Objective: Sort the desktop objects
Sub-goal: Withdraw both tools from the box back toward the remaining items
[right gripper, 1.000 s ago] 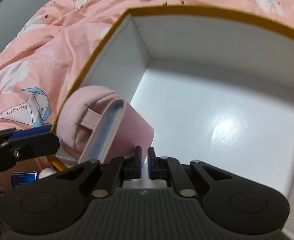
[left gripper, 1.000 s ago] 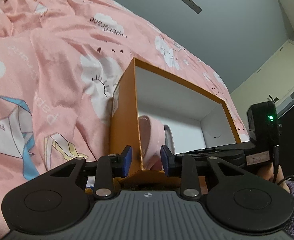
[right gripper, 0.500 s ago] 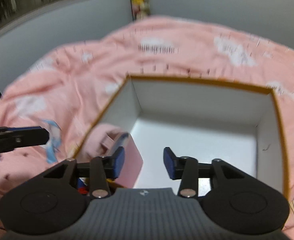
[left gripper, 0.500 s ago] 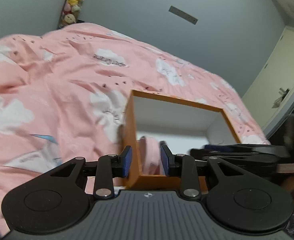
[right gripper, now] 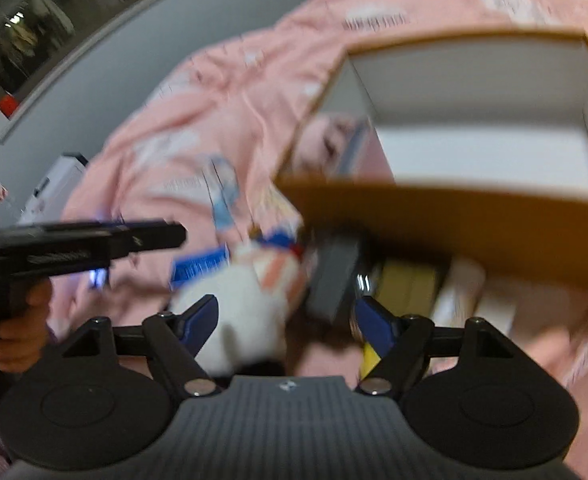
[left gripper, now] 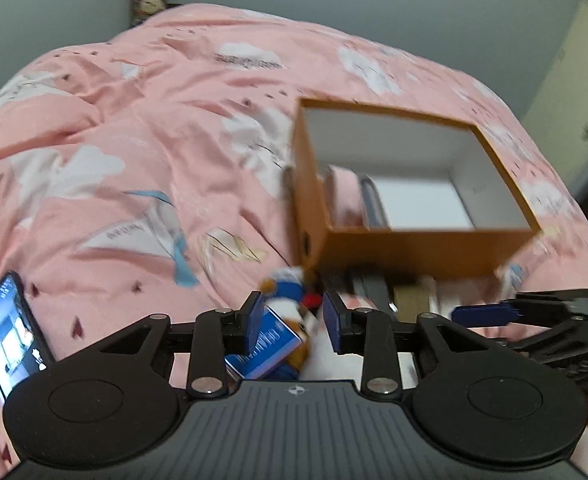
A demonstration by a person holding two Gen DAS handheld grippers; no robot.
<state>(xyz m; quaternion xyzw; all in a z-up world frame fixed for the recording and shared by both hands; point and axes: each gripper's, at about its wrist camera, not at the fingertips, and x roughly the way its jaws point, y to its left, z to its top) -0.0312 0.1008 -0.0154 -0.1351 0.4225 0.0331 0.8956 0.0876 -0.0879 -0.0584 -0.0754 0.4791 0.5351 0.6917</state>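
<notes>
The open orange cardboard box with white inside (left gripper: 414, 240) is sitting on the pink printed quilt (left gripper: 134, 152), already holding a pink pouch (left gripper: 344, 196). Both grippers are hovering empty with jaws opening: the left gripper (left gripper: 292, 322) is aiming over the blue carton (left gripper: 264, 346), the right gripper (right gripper: 286, 316) (nearer) over the white plush toy (right gripper: 238, 292).

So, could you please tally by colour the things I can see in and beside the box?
Pink: 1, the pouch inside the box.
Blue: 1, a small carton.
White: 1, a plush toy.
Grey: 1, a block.
Yellow: 1, a flat packet.
Total: 5
</notes>
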